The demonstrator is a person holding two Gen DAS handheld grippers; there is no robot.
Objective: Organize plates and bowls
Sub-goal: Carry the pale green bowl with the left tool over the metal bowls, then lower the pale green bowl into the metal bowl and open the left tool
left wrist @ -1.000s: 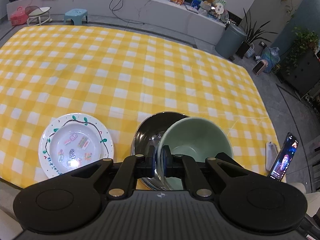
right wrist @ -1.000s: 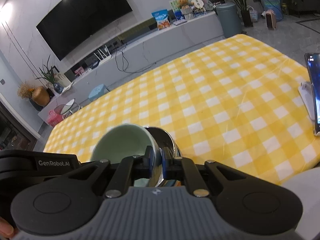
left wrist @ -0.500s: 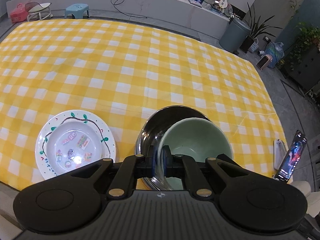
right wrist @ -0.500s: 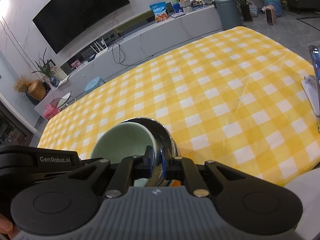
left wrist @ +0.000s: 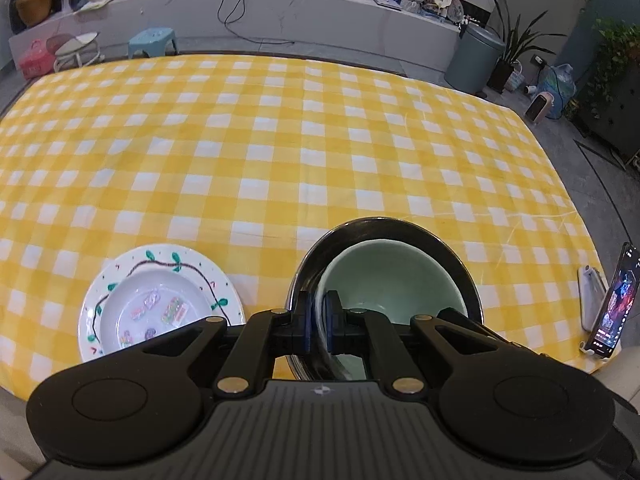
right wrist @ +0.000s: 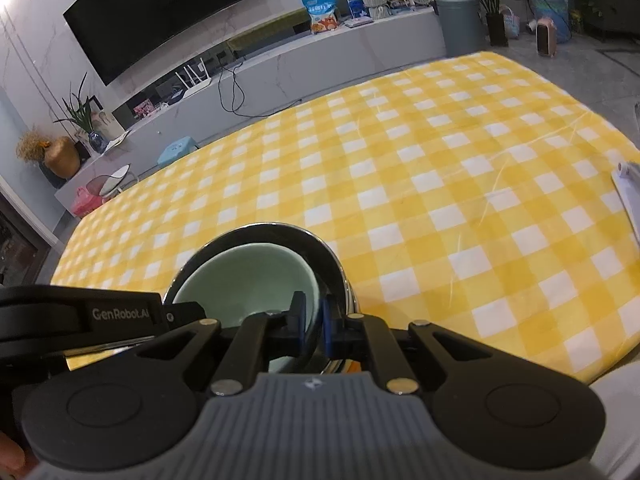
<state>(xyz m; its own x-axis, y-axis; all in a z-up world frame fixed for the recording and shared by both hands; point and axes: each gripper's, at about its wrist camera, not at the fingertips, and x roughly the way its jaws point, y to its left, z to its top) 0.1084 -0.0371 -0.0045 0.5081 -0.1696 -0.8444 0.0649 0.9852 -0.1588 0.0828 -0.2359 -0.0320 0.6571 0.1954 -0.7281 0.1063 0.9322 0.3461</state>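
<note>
A pale green bowl (left wrist: pixel 390 280) sits inside a shiny steel bowl (left wrist: pixel 452 252) on the yellow checked tablecloth (left wrist: pixel 280 152), near its front edge. My left gripper (left wrist: pixel 319 320) is shut on the green bowl's near rim. In the right wrist view the green bowl (right wrist: pixel 248 280) lies inside the steel bowl (right wrist: pixel 324 252), and my right gripper (right wrist: pixel 313 322) grips the right-hand rims; its jaws stand slightly apart around them. A white decorated plate with a smaller dish on it (left wrist: pixel 160 300) lies left of the bowls.
A phone on a white stand (left wrist: pixel 612 308) is at the table's front right corner. The left gripper body (right wrist: pixel 80 316) shows in the right wrist view. A stool, bin and media bench stand beyond the far edge.
The green bowl has settled down level inside the steel bowl, where it was tilted on the rim. Both views have pulled up and back slightly. The right jaws look a little wider.
</note>
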